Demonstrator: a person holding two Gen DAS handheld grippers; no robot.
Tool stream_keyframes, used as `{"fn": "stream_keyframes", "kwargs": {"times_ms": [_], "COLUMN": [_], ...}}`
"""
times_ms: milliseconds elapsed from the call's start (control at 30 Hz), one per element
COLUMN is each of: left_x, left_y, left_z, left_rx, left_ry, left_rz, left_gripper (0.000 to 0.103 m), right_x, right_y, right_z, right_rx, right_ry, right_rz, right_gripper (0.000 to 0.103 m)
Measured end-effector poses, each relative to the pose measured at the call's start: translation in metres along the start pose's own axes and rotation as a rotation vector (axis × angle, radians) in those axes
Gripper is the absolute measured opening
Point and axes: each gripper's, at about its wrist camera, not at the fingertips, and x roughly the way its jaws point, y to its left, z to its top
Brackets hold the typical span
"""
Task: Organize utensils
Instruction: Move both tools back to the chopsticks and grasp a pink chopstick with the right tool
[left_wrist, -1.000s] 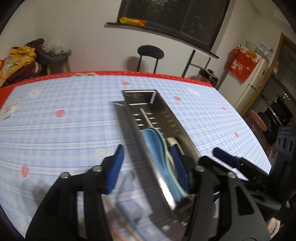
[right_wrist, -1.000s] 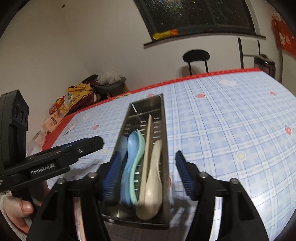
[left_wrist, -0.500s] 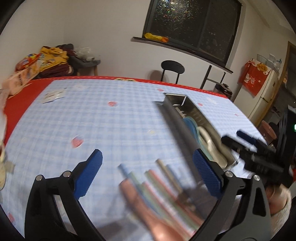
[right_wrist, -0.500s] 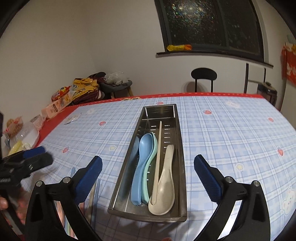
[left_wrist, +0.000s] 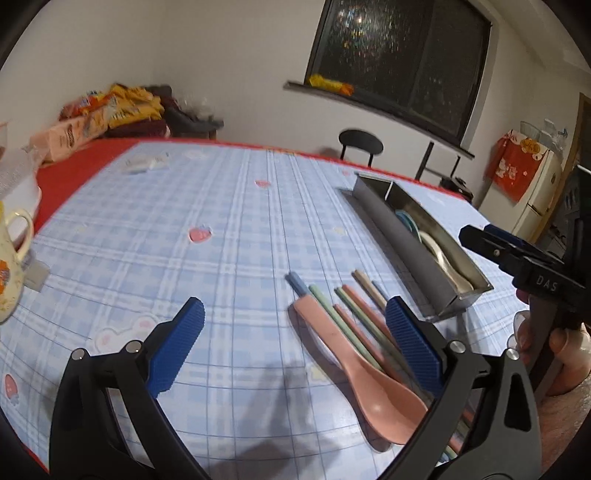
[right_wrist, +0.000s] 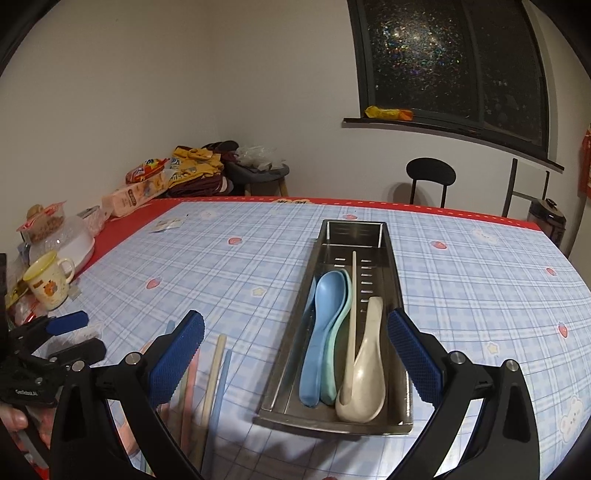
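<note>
Both grippers' fingers have just spread wide, empty; left gripper (left_wrist: 295, 325) swung off the tray (left_wrist: 413, 251) to the pink spoon (left_wrist: 354, 362) beside it; right gripper (right_wrist: 295, 332) faces the tray.

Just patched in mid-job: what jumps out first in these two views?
The steel tray lies mid-table, holding blue, green and cream spoons. Left of it a pink spoon and loose chopsticks lie on the checked cloth. Both the left gripper and right gripper are wide open and empty.
</note>
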Motion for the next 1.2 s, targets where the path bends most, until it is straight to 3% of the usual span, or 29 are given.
{"fn": "stream_keyframes", "kwargs": {"times_ms": [100,267,367,467,600,733,900,1067,1200], "left_x": [0.009,0.010,0.010,0.009,0.009,0.013,0.014,0.015,0.018], "left_y": [0.003,0.005,0.007,0.011,0.012,0.009,0.002,0.000,0.002], "left_z": [0.001,0.000,0.000,-0.001,-0.002,-0.003,-0.004,-0.006,-0.010], "left_rx": [-0.019,-0.036,-0.048,-0.063,-0.069,-0.051,-0.016,-0.005,-0.024], "left_ry": [0.043,0.046,0.047,0.046,0.050,0.081,0.094,0.130,0.192], "left_rz": [-0.035,-0.073,-0.084,-0.093,-0.125,-0.138,-0.164,-0.194,-0.223], "left_gripper": [0.096,0.096,0.092,0.083,0.074,0.060,0.050,0.036,0.035], "right_x": [0.002,0.001,-0.002,-0.008,-0.027,-0.030,-0.022,-0.015,-0.008], "right_y": [-0.002,-0.002,0.005,0.012,0.024,0.040,0.064,0.074,0.075], "right_z": [-0.001,0.000,0.000,-0.002,-0.010,-0.031,-0.054,-0.060,-0.066], "right_rx": [0.005,0.005,-0.027,-0.036,-0.049,-0.079,-0.127,-0.145,-0.145], "right_ry": [0.009,0.019,0.026,0.044,0.060,0.156,0.262,0.297,0.328], "right_rz": [-0.006,0.023,0.042,0.074,0.130,0.167,0.195,0.196,0.185], "right_gripper": [0.097,0.097,0.090,0.076,0.044,0.015,0.008,0.007,0.007]}}
